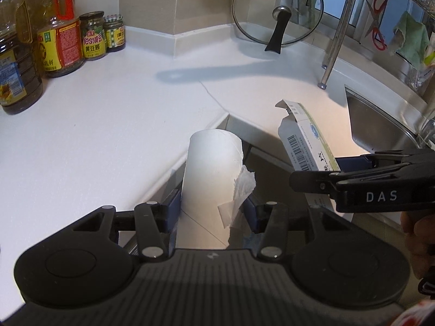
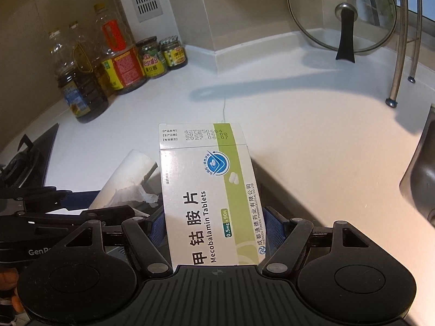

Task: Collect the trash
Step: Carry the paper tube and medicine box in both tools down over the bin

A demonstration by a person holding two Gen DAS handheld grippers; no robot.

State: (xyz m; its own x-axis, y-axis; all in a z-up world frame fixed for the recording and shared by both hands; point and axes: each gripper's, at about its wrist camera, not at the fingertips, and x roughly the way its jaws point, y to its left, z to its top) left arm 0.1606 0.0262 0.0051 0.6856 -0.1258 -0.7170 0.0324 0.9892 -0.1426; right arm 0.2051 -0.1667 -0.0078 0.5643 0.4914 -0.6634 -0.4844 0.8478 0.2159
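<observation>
The left gripper (image 1: 212,206) pinches a white cardboard tube (image 1: 209,179) with torn paper clinging, the right gripper (image 2: 214,225) clamps a tablet box (image 2: 209,198), both held beside each other above the white surface (image 1: 108,125).

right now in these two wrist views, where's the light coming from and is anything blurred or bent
Left wrist view: the round glass pot lid throws a long shadow leftward over the white counter, so light comes from the right; fisheye bows the counter edges. Right wrist view: same shadow, and print on the white-and-green tablet box stays sharp, no blur.
</observation>
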